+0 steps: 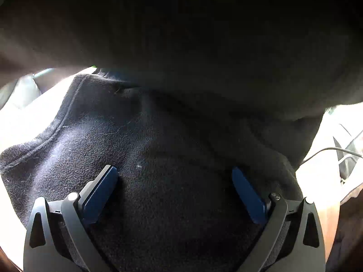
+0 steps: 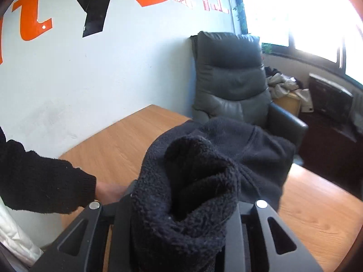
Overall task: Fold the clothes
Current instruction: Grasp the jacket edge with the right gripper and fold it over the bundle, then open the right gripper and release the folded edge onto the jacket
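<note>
Dark navy fleece garment (image 2: pixel 204 181), fuzzy and thick, is bunched up in the lower centre of the right wrist view, a rolled opening gaping toward the camera, the rest draping away over the wooden table. In the left wrist view the same fleece (image 1: pixel 158 158) fills the frame, a stitched seam curving at left, a shadowed fold hanging overhead.

Dark fleece garment (image 2: pixel 186 192) hides the right gripper (image 2: pixel 181 226) fingertips entirely.

Dark navy fleece garment (image 2: pixel 226 158); blue pads (image 1: pixel 99 195); light wood-grain counter (image 2: pixel 118 145); grey-green leather armchair (image 2: pixel 231 77); orange-and-black wall lettering (image 2: pixel 36 11).
</note>
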Demonstrator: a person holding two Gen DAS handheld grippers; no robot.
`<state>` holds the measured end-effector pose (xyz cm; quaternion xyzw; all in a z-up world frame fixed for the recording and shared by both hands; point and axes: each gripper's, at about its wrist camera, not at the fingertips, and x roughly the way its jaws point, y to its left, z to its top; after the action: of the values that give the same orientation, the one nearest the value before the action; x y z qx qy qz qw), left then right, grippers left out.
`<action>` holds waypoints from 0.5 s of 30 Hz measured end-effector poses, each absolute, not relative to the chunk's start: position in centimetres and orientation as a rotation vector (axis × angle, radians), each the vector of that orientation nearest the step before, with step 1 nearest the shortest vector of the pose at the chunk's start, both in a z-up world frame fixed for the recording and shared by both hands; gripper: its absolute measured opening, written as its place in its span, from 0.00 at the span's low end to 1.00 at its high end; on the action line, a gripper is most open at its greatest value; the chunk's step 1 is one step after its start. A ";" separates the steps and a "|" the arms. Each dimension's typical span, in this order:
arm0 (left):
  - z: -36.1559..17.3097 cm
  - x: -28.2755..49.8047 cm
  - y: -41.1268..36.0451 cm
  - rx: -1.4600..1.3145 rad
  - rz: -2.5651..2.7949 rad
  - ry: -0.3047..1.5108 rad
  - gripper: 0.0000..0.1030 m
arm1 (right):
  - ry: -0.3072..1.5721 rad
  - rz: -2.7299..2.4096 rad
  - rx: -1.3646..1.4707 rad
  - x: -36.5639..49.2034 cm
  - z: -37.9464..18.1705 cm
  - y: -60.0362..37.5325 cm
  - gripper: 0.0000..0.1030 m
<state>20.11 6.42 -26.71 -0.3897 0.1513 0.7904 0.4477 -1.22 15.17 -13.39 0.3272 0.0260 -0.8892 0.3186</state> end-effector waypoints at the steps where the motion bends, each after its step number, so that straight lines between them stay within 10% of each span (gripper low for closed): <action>1: -26.6 20.5 6.0 -0.966 1.957 0.371 0.97 | 0.052 -2.343 0.897 -1.7 -14.4 15.1 0.27; 15: -24.8 26.5 -2.8 -1.012 2.051 0.127 0.97 | 0.030 -2.252 0.984 -1.9 -18.4 12.2 0.28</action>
<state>26.55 -2.76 -24.81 -0.4025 0.0505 0.8156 0.4125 -1.92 12.21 -18.45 0.3771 0.0117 -0.8632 0.3355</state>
